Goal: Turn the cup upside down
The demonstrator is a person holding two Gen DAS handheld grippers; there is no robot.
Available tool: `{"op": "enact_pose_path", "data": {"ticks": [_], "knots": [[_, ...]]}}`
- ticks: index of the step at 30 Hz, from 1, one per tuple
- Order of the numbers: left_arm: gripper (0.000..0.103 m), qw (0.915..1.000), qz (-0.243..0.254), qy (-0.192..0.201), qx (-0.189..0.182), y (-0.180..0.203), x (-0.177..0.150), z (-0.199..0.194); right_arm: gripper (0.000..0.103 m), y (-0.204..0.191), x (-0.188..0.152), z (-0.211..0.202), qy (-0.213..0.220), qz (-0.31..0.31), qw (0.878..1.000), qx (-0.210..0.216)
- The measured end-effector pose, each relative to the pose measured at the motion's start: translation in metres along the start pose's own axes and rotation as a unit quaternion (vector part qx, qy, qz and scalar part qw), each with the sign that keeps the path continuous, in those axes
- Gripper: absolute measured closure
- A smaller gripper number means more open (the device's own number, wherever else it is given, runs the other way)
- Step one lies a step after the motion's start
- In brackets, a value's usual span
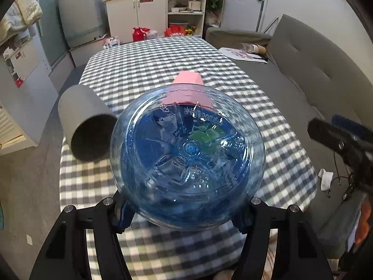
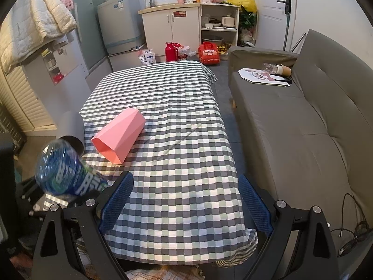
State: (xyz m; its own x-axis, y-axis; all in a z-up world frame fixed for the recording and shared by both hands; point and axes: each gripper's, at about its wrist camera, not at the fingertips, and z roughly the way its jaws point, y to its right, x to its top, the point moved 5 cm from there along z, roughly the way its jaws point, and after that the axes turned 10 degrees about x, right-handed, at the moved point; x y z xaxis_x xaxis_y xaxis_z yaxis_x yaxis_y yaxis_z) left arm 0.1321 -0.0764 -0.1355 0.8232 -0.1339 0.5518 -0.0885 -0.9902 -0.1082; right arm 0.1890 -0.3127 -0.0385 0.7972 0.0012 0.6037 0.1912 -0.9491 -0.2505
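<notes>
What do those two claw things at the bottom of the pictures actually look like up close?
Both are alike: the right gripper has angular black frame arms with triangular cut-outs, round silver bolts at the joints, and flat fingers faced with blue, mesh-textured pads. The left gripper shows the same black frame, silver bolts and blue pads. No cables or markings show on either.

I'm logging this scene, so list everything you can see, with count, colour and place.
blue plastic cup: one, clear blue, held off the table in the left claw
pink cup: one, pink, faceted, lying on its side on the table
grey cup: one, grey, on its side at the table's left edge
tablecloth: one, grey, green and white check, covering the table
sofa: one, grey, right of the table
red flask: one, red, on the floor beyond the table
left claw: one, black, blue pads
right claw: one, black, blue pads, open
</notes>
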Motion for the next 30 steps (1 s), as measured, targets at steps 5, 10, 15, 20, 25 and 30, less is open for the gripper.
{"op": "enact_pose_path", "data": {"ticks": [5,10,15,20,25,30], "knots": [[0.036,0.9999,0.001,0.01,-0.004,0.005,0.008,0.008,0.012,0.002,0.001,0.005,-0.004,-0.001,1.0,-0.002],[0.036,0.9999,-0.001,0.008,-0.007,0.006,0.004,0.016,0.012,0.004,0.001,0.011,-0.008,-0.001,1.0,-0.003],[0.036,0.9999,-0.005,0.007,-0.012,0.004,0.004,0.016,0.012,0.003,0.002,0.014,-0.012,-0.001,1.0,-0.002],[0.019,0.9995,-0.01,-0.017,-0.024,0.002,0.0,0.017,0.012,0.001,0.002,0.013,-0.01,-0.003,1.0,-0.002],[0.019,0.9994,-0.01,-0.022,-0.023,0.001,-0.008,0.008,0.012,-0.002,0.004,0.006,-0.003,-0.002,1.0,0.001],[0.019,0.9991,-0.027,-0.017,-0.028,-0.007,-0.016,-0.009,0.012,-0.011,0.006,-0.012,0.012,-0.008,1.0,0.003]]}}
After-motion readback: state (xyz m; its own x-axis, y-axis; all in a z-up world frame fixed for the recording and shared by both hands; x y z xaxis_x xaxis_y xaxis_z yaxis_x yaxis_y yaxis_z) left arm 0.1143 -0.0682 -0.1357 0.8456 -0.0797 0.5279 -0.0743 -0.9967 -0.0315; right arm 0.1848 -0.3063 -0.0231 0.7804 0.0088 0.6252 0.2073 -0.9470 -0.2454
